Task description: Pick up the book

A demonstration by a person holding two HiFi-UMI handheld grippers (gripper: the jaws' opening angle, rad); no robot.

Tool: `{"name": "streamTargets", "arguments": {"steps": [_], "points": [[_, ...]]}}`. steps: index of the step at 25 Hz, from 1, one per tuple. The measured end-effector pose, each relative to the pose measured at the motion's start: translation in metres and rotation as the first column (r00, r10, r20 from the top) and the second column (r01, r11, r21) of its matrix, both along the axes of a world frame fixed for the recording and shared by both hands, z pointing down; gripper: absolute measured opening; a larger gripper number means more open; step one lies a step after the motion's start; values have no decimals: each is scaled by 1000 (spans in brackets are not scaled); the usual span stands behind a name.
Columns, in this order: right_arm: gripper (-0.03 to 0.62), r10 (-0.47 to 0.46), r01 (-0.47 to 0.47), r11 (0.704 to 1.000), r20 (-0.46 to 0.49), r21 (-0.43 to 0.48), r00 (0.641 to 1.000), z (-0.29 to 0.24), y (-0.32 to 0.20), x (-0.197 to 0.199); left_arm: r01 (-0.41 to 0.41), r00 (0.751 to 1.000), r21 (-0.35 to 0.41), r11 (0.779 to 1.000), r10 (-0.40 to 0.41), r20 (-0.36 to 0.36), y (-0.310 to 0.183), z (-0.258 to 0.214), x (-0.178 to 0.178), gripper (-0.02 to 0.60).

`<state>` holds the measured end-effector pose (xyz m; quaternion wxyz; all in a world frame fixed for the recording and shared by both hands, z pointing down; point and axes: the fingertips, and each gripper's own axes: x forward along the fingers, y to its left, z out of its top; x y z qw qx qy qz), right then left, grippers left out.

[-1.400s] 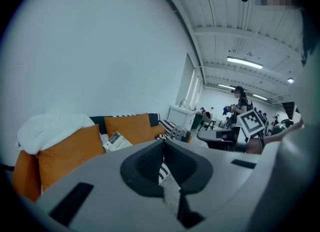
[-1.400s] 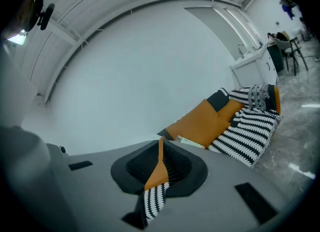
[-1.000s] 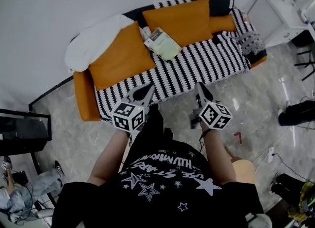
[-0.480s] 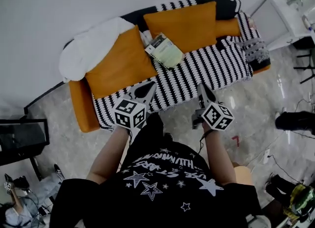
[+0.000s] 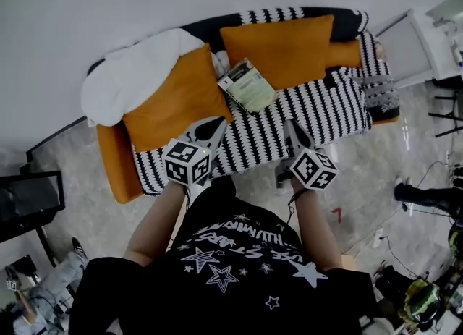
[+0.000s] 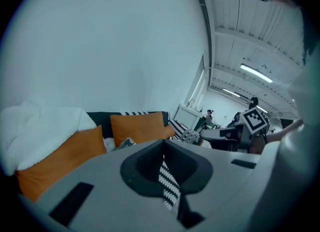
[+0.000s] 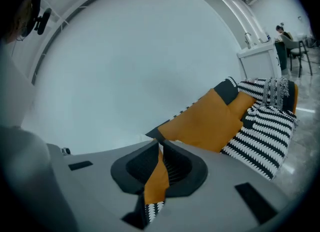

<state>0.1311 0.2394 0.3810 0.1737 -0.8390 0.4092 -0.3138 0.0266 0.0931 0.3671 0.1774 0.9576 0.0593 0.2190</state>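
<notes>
As you keep walking in, sofa [image 5: 318, 109]: it sits closer beneath you than a second ago; its striped front edge now lies right under both sets of tips in the head view
book [image 5: 249, 85]: flat on the striped seat cover [image 5: 260, 127], tucked in the gap between the two orange cushions [image 5: 177, 98], near the backrest; untouched; nearer to your tips than it was, but still apart from them
left gripper [image 5: 215, 125]: it has come forward with you over the seat's front; fingers together, only a sliver of striped cover showing through the slit; nothing held
right gripper [image 5: 291, 125]: it has advanced level with the left, just right of the book's line; fingers closed as well, empty
meaning for the task: the approach is nearly done and the grasp has not begun; by my read you must spread one pair of fingers before reaching in
watch-out: the book looks thin and lies on soft fabric; a jaw will likely have to slide under an edge, and the cushions crowd it on both sides
</notes>
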Motion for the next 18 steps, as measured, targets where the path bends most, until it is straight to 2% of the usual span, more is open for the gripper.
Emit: {"name": "streamTargets", "arguments": {"steps": [8,12,18], "points": [[40,-39,38,999,-28,-16,999,-7,-61,22,25,999,-25,999,-26,-23,-58,0,23,8],[40,-43,41,999,-46,-33,998,-12,-70,37,40,999,-32,999,-41,-30,-75,0,36,9],[40,-116,110,990,-68,-84,991,-8,-84,69,110,994,-47,993,-111,-15,-89,8,42,9]]}}
